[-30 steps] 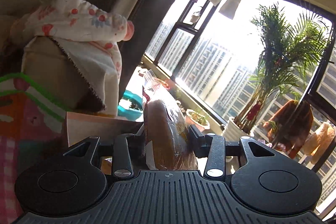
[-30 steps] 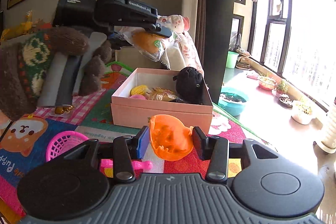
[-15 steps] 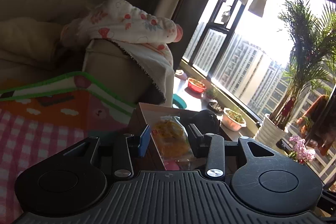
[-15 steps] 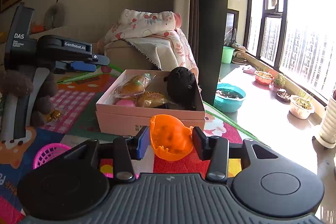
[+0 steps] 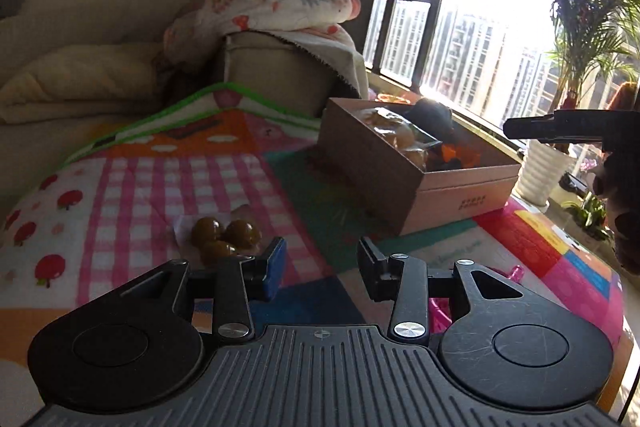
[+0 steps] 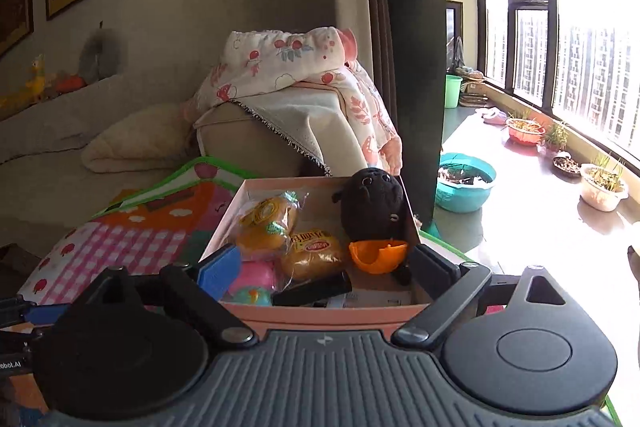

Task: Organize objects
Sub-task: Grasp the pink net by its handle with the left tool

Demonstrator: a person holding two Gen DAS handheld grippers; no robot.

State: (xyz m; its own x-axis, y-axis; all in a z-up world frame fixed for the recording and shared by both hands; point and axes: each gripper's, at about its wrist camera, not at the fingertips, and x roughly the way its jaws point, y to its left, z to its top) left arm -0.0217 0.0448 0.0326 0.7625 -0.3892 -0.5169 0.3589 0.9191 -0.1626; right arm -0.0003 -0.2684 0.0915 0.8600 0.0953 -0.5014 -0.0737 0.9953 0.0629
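Pink box (image 6: 320, 315): on the play mat (image 5: 168, 179), long axis running away from the right wrist camera toward the sofa arm; near wall partly hidden behind the right gripper (image 6: 324, 267).
Contents: two wrapped buns (image 6: 288, 235), black plush toy (image 6: 374, 203), orange cup (image 6: 378, 255) lying on its side with its mouth facing up, pink ball (image 6: 256, 275) half hidden.
Right gripper: spread wide, empty, over the box.
Left gripper (image 5: 320, 267): released, empty, above the mat; bagged brown balls (image 5: 224, 235) just beside its left finger.
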